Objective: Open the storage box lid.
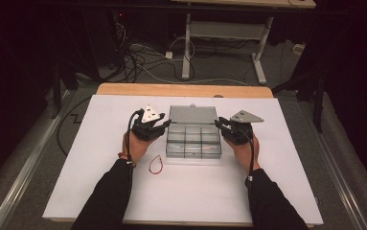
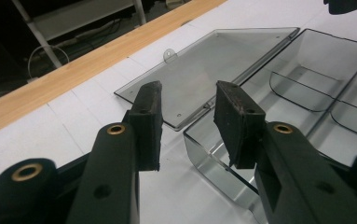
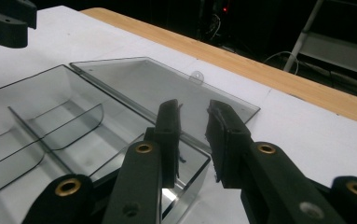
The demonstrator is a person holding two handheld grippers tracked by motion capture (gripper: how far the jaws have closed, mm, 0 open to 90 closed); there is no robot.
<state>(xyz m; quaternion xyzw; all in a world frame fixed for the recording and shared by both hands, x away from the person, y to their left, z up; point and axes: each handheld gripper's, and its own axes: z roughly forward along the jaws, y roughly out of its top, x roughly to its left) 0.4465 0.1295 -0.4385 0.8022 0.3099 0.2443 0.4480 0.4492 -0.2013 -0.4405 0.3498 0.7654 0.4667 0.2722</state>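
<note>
Clear box (image 1: 193, 140) lies open between claws, lid flat on far side. L claw (image 1: 166, 125) at left far corner, R claw (image 1: 219, 124) at right; both apart, empty.

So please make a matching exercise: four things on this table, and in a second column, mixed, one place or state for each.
Things:
1. lid
2. red loop
3. left gripper
4. right gripper

Places or states:
A. at the box's right far corner
B. flat on the white table, folded open
C. near the left hand
D. at the box's left far corner

Pairs: 1-B, 2-C, 3-D, 4-A
</note>
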